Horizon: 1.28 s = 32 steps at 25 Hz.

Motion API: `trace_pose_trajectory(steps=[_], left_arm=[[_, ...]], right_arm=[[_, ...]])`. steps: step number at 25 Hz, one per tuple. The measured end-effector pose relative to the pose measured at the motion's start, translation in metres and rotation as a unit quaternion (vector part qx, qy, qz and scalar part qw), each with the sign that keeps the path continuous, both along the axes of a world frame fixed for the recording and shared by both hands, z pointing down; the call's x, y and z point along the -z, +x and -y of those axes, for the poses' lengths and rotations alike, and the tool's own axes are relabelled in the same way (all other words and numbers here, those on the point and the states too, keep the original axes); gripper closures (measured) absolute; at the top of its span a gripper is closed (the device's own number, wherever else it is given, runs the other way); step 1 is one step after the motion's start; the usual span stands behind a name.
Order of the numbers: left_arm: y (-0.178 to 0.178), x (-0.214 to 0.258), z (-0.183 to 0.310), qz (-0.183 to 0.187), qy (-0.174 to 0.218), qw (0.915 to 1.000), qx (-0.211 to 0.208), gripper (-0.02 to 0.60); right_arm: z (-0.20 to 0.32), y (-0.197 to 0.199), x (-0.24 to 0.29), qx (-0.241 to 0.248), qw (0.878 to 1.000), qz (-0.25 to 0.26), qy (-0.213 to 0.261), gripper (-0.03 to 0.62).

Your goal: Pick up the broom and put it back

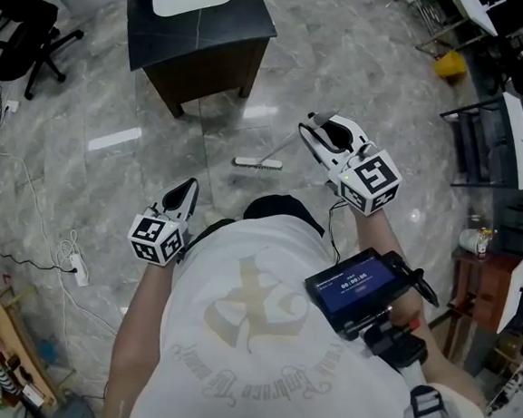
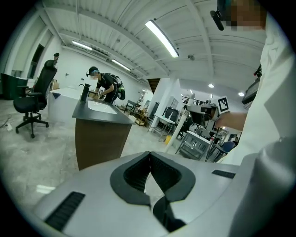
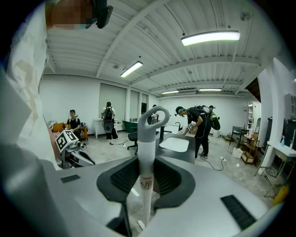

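Note:
The broom's white handle (image 3: 147, 152) with a grey hanging loop on top stands upright between the jaws of my right gripper (image 3: 147, 179), which is shut on it. From above, the thin handle slants down from the right gripper (image 1: 314, 132) to the flat brush head (image 1: 257, 164) on the marbled floor. My left gripper (image 1: 184, 195) hangs lower and to the left, away from the broom. Its jaws (image 2: 149, 159) meet at the tips with nothing held.
A dark cabinet (image 1: 198, 48) with a white sink top stands just beyond the brush head. There is an office chair (image 1: 22, 32) at far left. Cables and a power strip (image 1: 76, 267) lie on the floor at left, metal racks (image 1: 500, 133) stand at right, and people (image 3: 198, 122) work at the counter.

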<state>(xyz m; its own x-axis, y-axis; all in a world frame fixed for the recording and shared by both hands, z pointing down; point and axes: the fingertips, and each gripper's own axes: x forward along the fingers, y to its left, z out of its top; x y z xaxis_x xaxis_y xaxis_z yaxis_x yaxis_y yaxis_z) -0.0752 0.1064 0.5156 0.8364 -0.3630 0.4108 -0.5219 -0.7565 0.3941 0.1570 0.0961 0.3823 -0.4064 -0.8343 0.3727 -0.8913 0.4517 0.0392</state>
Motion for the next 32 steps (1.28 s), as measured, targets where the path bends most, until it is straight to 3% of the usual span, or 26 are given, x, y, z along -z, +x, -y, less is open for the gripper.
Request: trace_pose_trajectory(steps=[19,32], left_arm=[[-0.043,0.004,0.002,-0.006,0.011,0.9981,0.06,0.569],[-0.065,-0.002,0.017,0.012,-0.003,0.9926,0.121,0.569]], right_arm=[[0.043,-0.025,0.013,0.035,0.999,-0.009,0.02,0.484],[0.099,-0.045,-0.005,0.09,0.996,0.001,0.011,0.484]])
